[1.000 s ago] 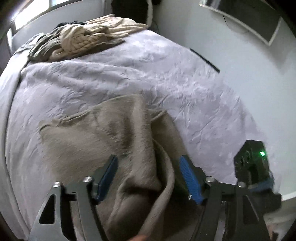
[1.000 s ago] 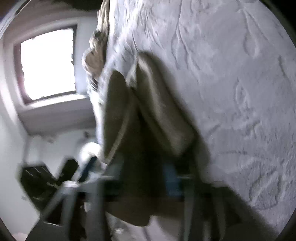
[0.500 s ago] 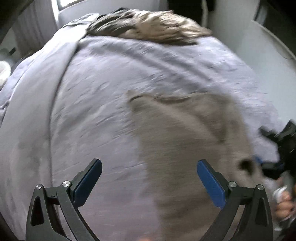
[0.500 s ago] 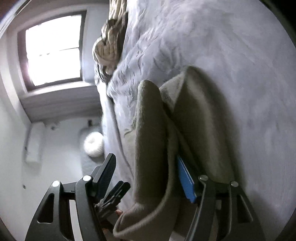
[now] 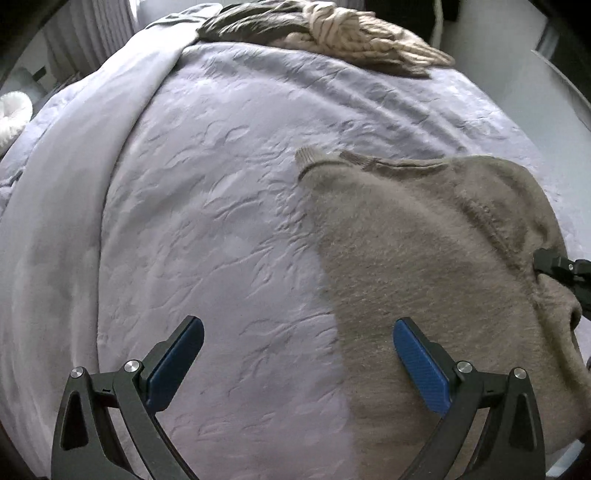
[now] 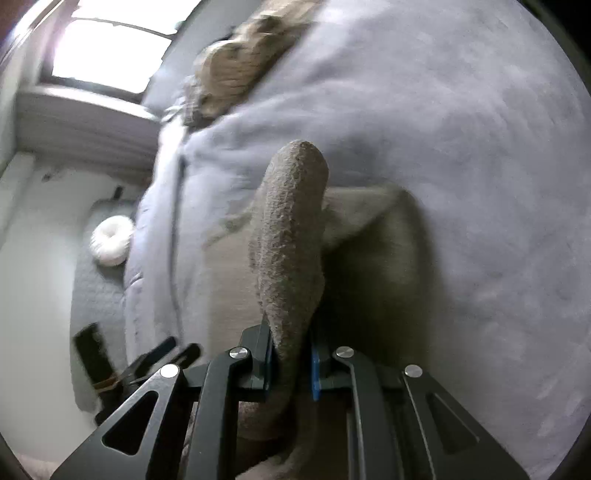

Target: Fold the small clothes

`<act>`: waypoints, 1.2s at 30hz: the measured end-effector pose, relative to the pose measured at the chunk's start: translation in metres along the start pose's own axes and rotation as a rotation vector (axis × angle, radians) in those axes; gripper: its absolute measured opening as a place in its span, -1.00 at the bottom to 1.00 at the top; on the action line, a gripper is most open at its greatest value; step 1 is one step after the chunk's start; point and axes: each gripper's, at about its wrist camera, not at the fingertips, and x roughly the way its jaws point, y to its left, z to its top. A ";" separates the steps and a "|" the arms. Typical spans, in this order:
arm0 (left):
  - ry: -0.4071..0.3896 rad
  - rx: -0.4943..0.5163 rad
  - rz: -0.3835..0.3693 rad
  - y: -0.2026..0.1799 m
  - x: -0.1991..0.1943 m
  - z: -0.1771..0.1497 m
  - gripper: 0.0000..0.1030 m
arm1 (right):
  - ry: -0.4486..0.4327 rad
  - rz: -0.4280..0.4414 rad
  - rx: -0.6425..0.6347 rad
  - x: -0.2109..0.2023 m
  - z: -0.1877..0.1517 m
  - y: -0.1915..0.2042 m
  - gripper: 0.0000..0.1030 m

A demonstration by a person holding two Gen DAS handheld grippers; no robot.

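A pale lilac bedspread [image 5: 229, 206] with an embossed leafy pattern covers the bed. At its far end lies a heap of knitted things [image 5: 332, 33], cream and dark. Off the bed's left side a white ring-shaped cushion [image 6: 110, 240] rests on the floor, below a bright window [image 6: 110, 55].

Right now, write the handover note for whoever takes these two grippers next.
Left gripper: jaws wide open, nothing between them, hanging over the near left edge of the fuzzy taupe knit garment.
Right gripper: jaws closing, pads pinching a raised fold of that garment.
Garment lies mostly flat on the lilac embossed bedspread; a heap of cream and dark knitwear waits at the far end.
Done: garment spread, one fold lifted.
Left: lay the fold across, finish folding, then the heap.
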 end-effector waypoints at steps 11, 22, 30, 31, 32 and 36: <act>0.058 0.029 0.016 -0.007 0.020 0.002 1.00 | -0.044 -0.073 0.115 -0.040 -0.014 -0.018 -0.16; 0.113 0.082 -0.047 -0.018 -0.002 -0.029 1.00 | 0.077 -0.351 -0.213 -0.042 -0.079 0.055 -0.43; 0.141 -0.013 -0.104 -0.004 0.007 -0.053 1.00 | 0.067 -0.292 0.002 -0.037 -0.100 -0.022 -0.84; 0.151 -0.022 -0.112 -0.003 0.008 -0.054 1.00 | 0.060 -0.277 0.029 -0.036 -0.099 -0.027 -0.81; 0.153 -0.021 -0.110 -0.003 0.008 -0.054 1.00 | 0.055 -0.268 0.051 -0.039 -0.100 -0.030 -0.74; 0.148 0.015 -0.083 -0.007 0.002 -0.054 1.00 | 0.052 -0.292 0.049 -0.047 -0.105 -0.026 -0.70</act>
